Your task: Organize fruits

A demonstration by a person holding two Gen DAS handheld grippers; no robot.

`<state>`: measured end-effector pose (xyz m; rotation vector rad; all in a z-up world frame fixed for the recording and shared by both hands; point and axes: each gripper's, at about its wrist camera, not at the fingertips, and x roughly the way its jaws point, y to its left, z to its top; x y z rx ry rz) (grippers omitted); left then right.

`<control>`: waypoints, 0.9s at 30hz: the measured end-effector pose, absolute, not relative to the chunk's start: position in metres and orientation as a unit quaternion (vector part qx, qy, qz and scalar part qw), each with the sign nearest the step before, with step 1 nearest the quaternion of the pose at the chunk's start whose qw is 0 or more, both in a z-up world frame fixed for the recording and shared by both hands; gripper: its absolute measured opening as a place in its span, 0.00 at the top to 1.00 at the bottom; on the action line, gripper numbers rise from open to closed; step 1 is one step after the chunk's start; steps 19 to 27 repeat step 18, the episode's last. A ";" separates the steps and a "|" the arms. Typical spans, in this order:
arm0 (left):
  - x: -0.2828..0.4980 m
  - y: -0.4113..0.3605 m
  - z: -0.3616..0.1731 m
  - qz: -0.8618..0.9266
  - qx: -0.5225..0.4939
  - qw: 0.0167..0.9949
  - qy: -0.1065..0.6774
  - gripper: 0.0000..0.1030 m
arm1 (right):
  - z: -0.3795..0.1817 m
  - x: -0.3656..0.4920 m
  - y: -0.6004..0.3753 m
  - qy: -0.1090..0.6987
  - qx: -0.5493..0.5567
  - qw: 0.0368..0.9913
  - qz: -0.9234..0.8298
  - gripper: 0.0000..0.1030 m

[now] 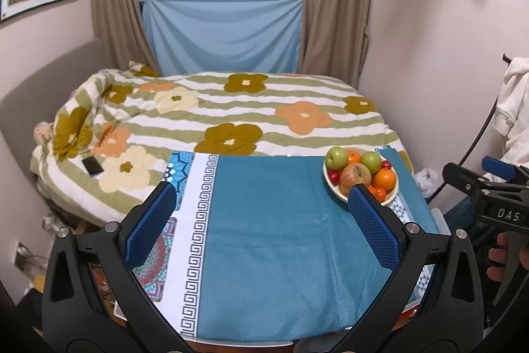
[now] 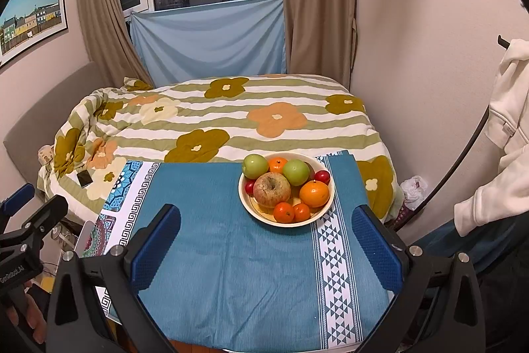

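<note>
A cream bowl [image 2: 322, 209] stands at the far right of a table under a teal cloth [image 2: 231, 253]. It holds a red-yellow apple [image 2: 271, 189], two green apples [image 2: 254, 166], oranges [image 2: 314, 193], small tangerines [image 2: 283, 211] and small red fruits [image 2: 321, 177]. The bowl also shows in the left wrist view [image 1: 330, 184]. My right gripper [image 2: 266, 220] is open and empty, just short of the bowl. My left gripper [image 1: 263, 200] is open and empty, over the cloth left of the bowl; its right finger [image 1: 373, 220] overlaps the bowl's near edge.
A bed with a flowered quilt [image 2: 231, 121] lies right behind the table, with a black phone [image 2: 85, 178] on it. A wall [image 2: 413, 71] is close on the right, where white clothing [image 2: 509, 121] hangs. Curtains and a window are at the back.
</note>
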<state>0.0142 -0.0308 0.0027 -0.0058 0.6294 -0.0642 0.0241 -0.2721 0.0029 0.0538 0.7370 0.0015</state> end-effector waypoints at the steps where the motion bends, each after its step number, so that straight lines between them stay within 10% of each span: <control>1: 0.015 -0.032 0.002 -0.030 0.000 0.950 0.310 0.00 | 0.003 0.025 -0.273 0.360 0.026 0.932 0.001 0.00; 27: 0.021 -0.031 -0.002 -0.030 -0.012 0.950 0.312 0.00 | 0.000 0.030 -0.272 0.366 0.025 0.930 -0.003 0.00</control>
